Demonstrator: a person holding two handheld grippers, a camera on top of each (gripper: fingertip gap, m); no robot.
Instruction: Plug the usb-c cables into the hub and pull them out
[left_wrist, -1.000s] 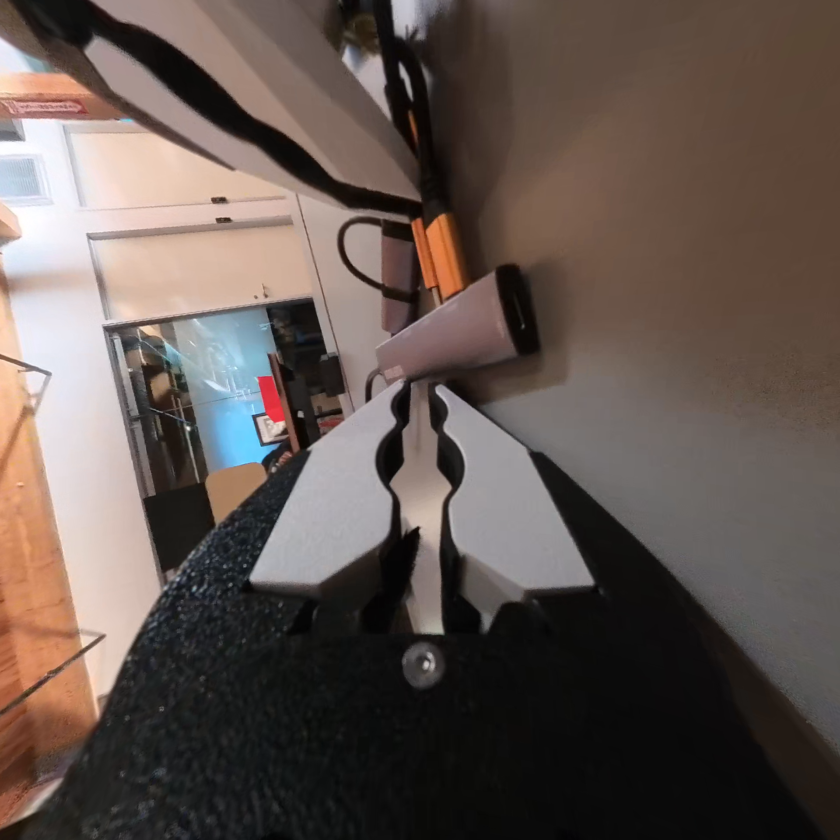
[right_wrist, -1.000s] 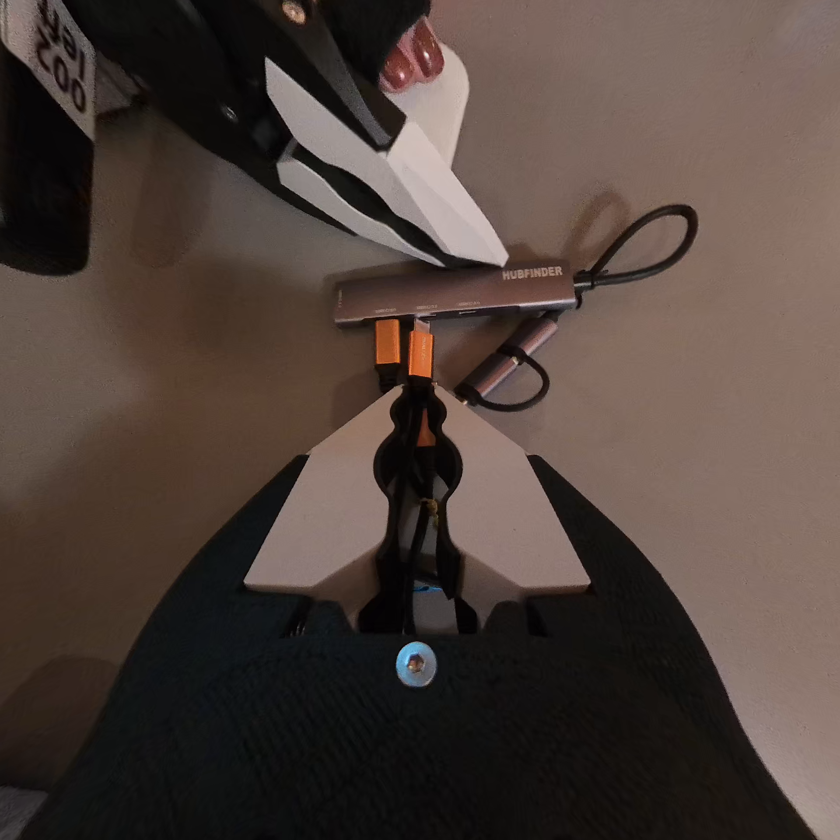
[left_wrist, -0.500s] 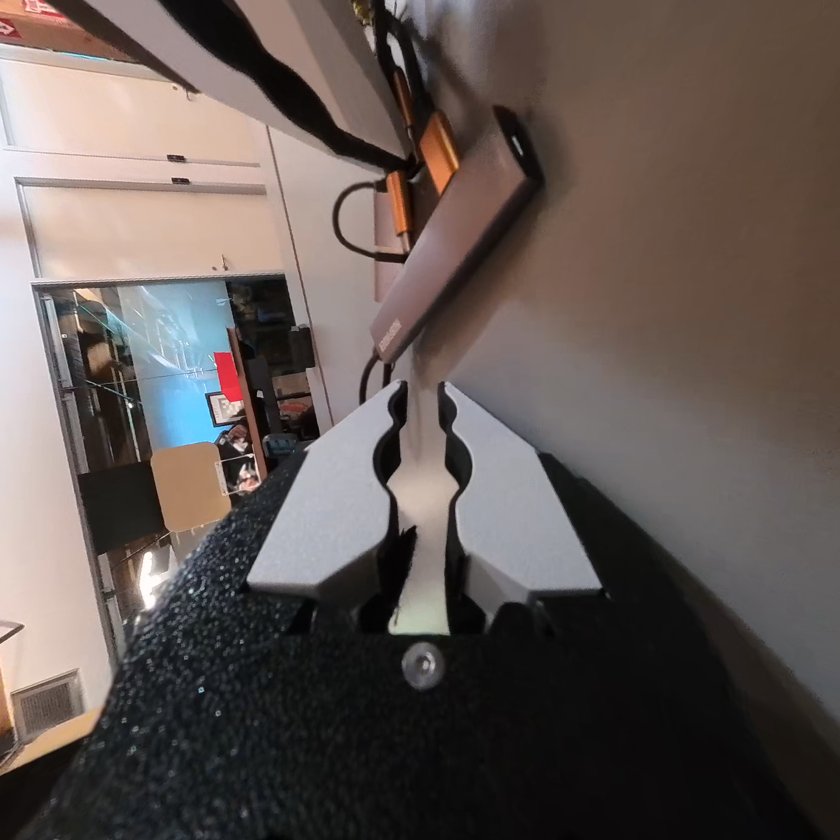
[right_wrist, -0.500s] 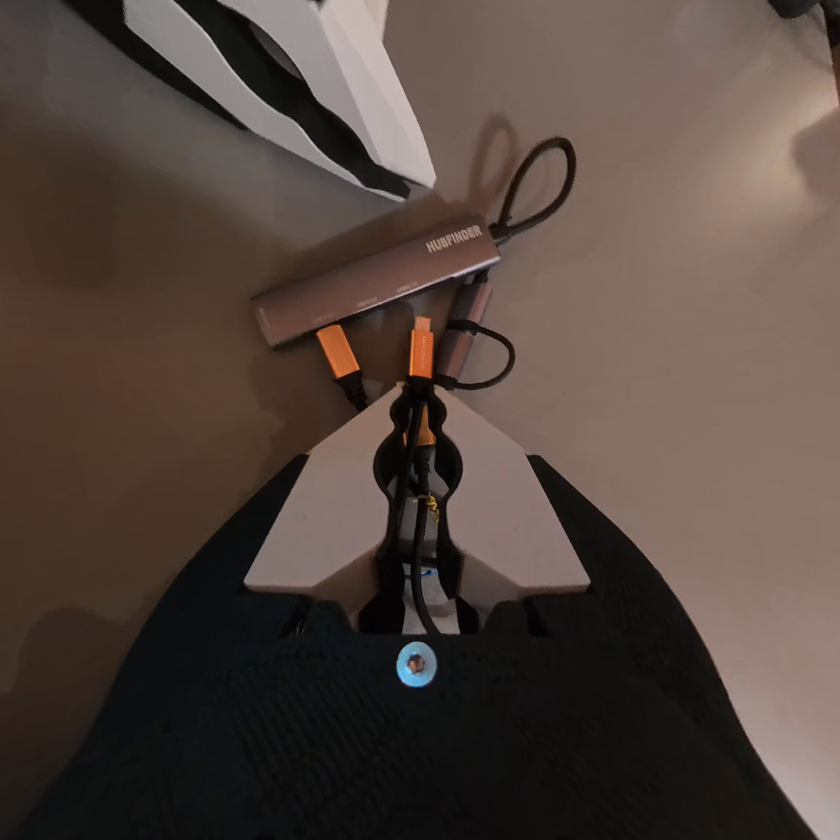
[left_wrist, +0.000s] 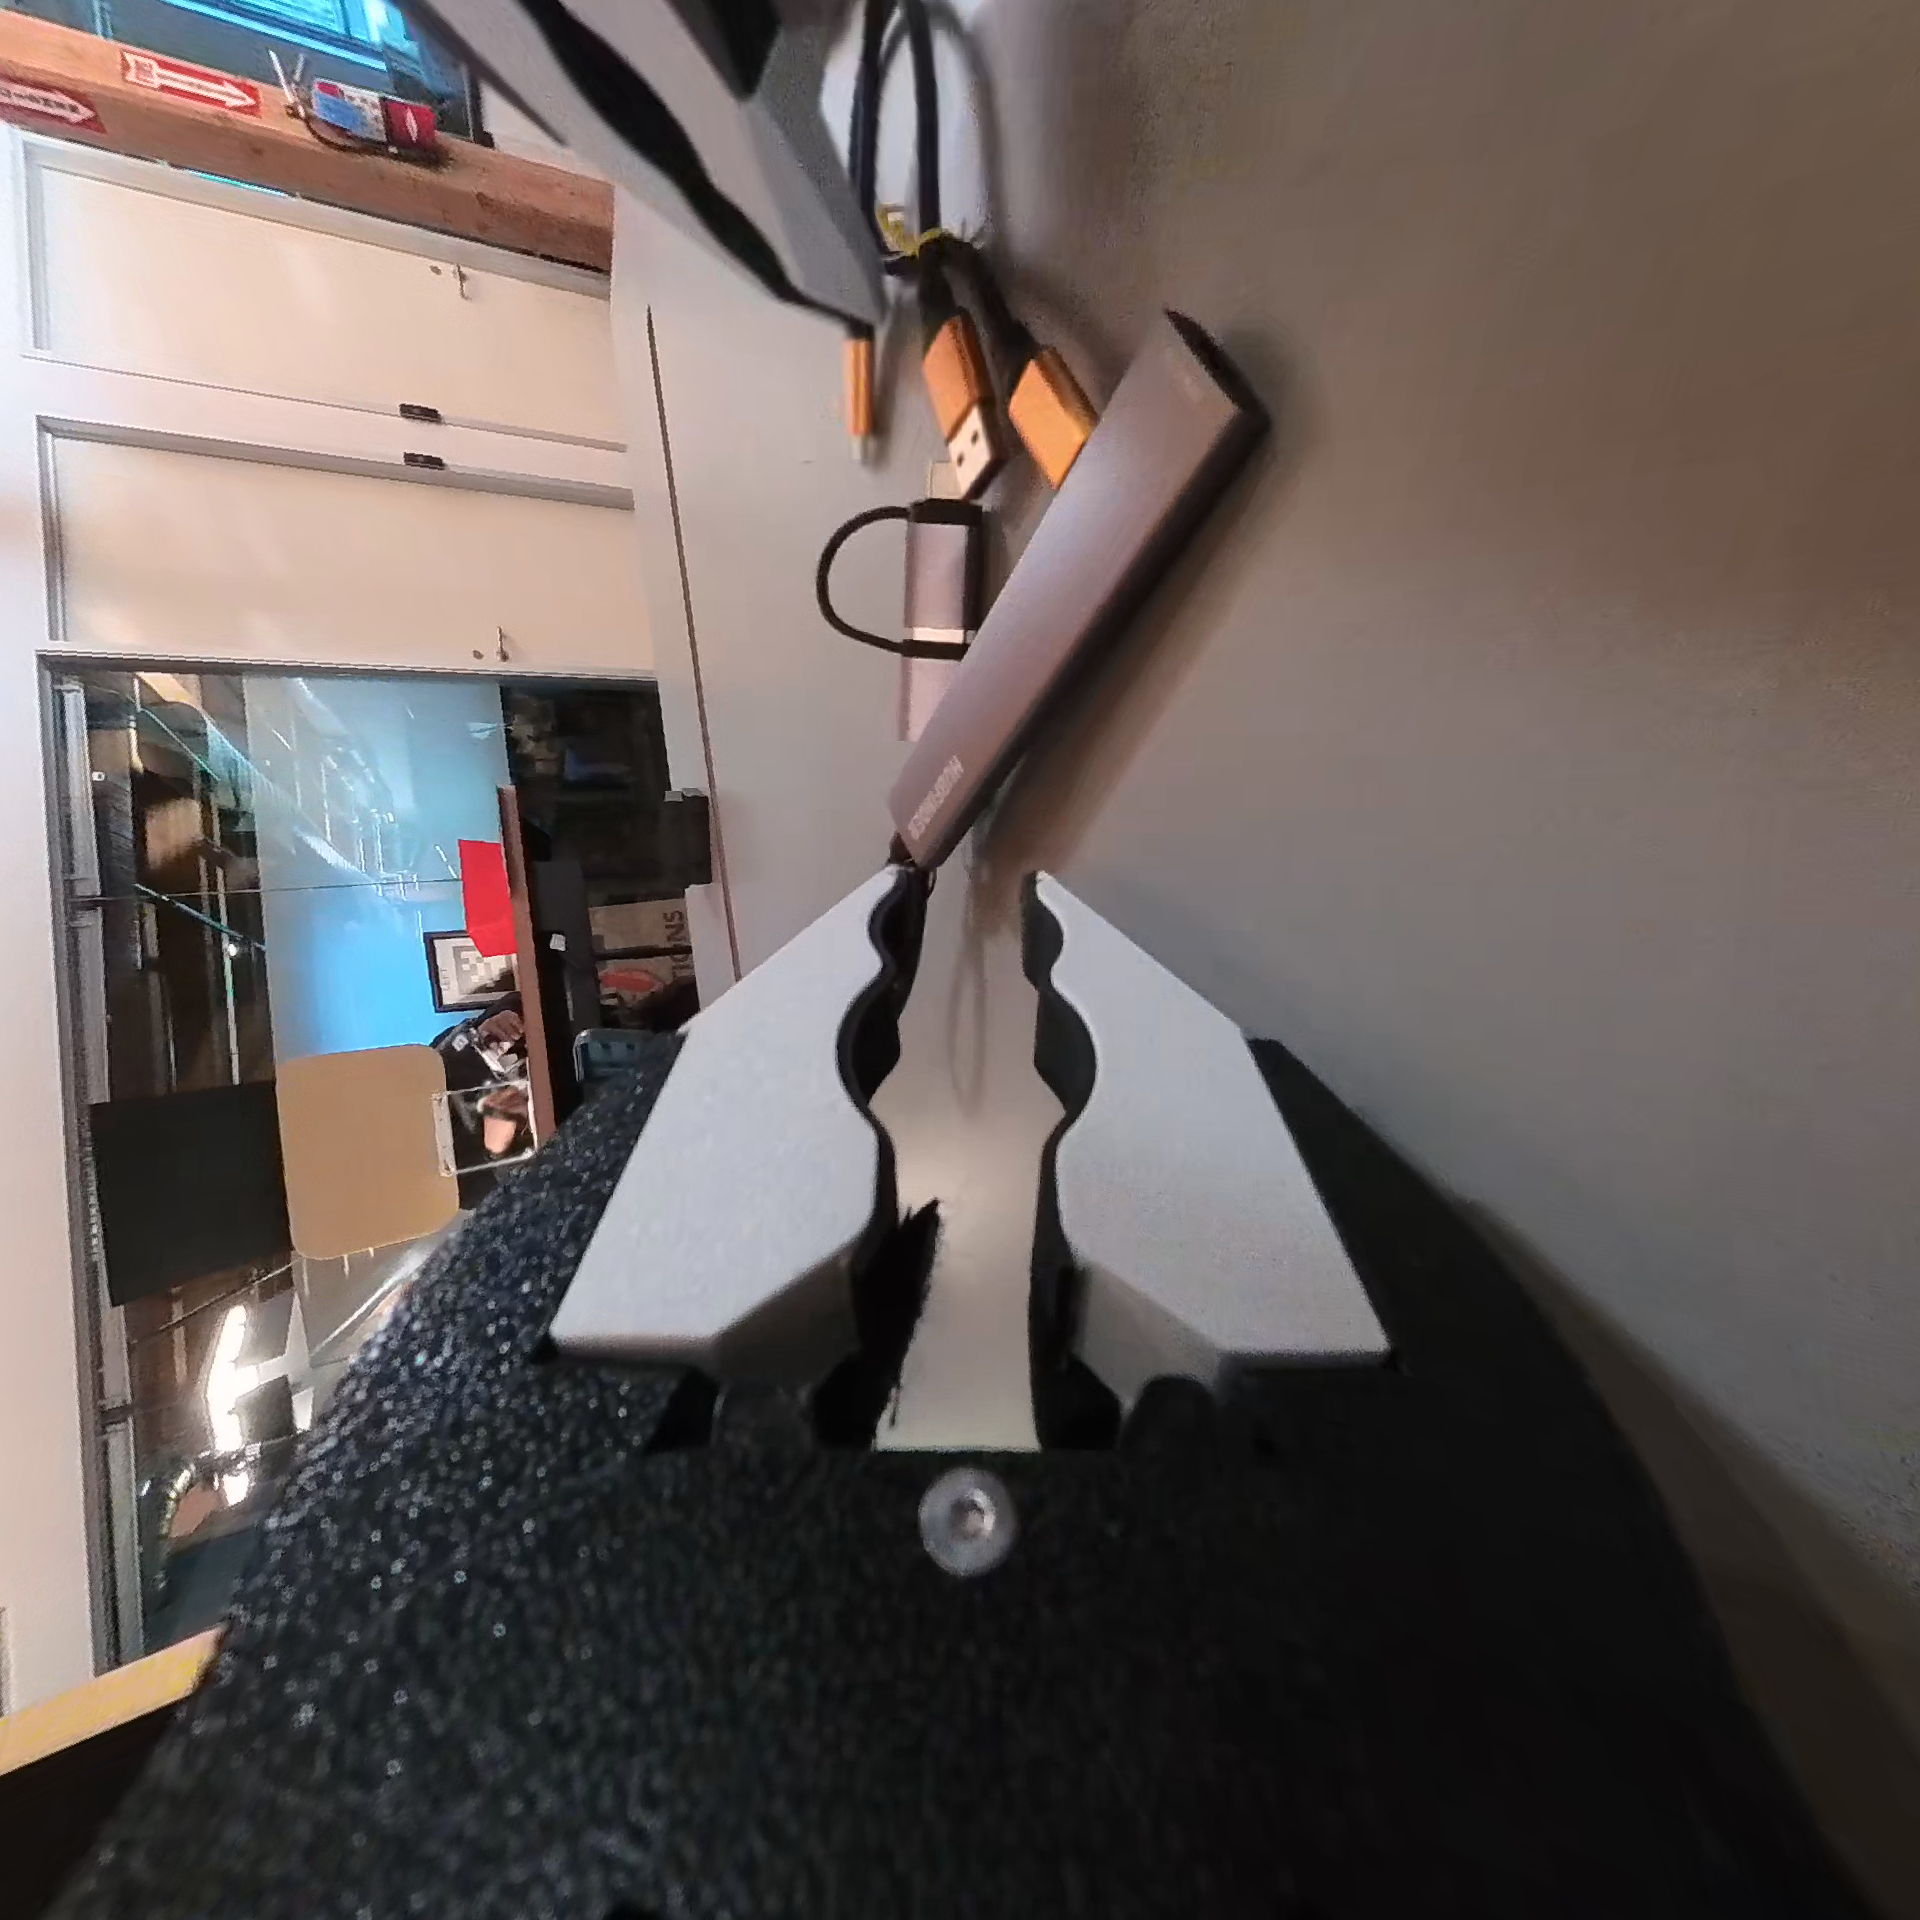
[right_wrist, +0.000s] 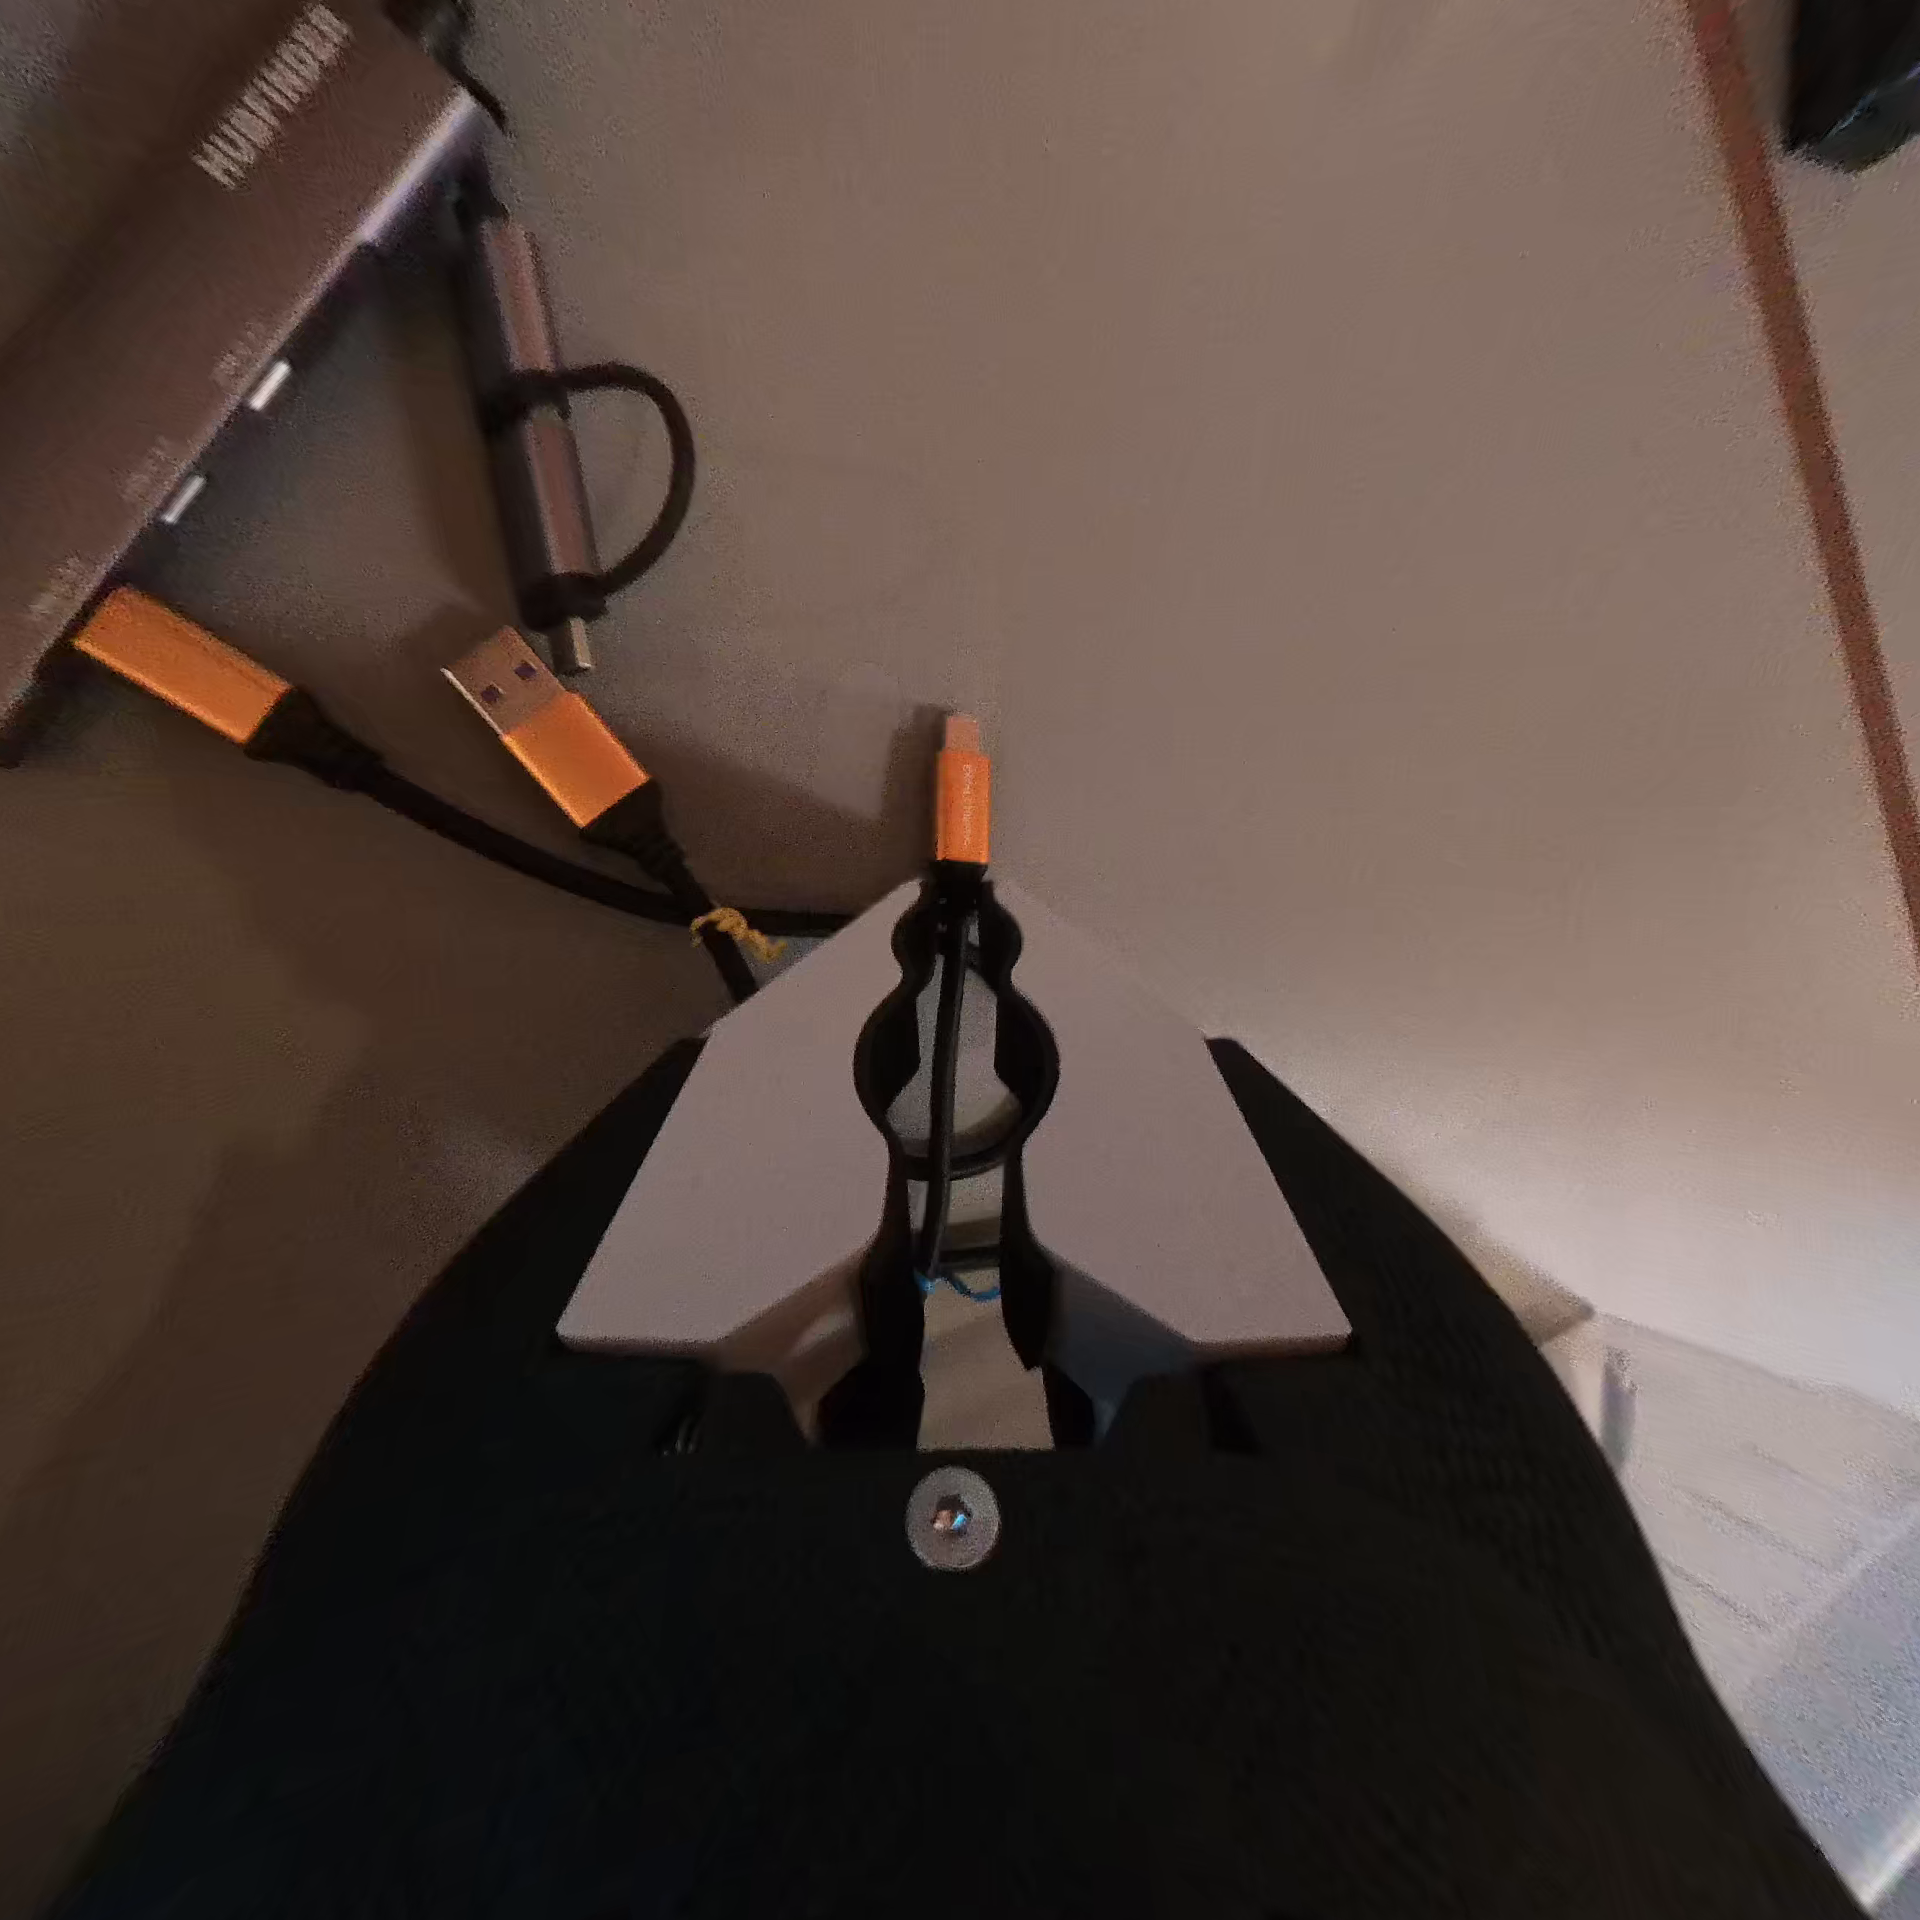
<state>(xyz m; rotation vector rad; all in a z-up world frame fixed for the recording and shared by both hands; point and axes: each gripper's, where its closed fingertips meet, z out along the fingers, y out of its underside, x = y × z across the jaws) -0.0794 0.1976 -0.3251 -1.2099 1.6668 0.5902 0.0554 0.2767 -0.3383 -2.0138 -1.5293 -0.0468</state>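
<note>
Matte table (right_wrist: 1299, 468), slim metal hub (left_wrist: 1081, 613)

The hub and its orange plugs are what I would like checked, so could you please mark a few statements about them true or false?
1. The right gripper holds a cable with a slim orange plug that is out of the hub. True.
2. No orange plug is seated in the hub. False: one orange plug sits in its side.
3. A wide orange plug lies loose on the table beside the hub. True.
4. The left gripper is clamped on the hub. False: its jaws stand apart just short of the hub's end.
5. The hub's own grey connector is plugged into a laptop. False: it lies free on the table.
</note>
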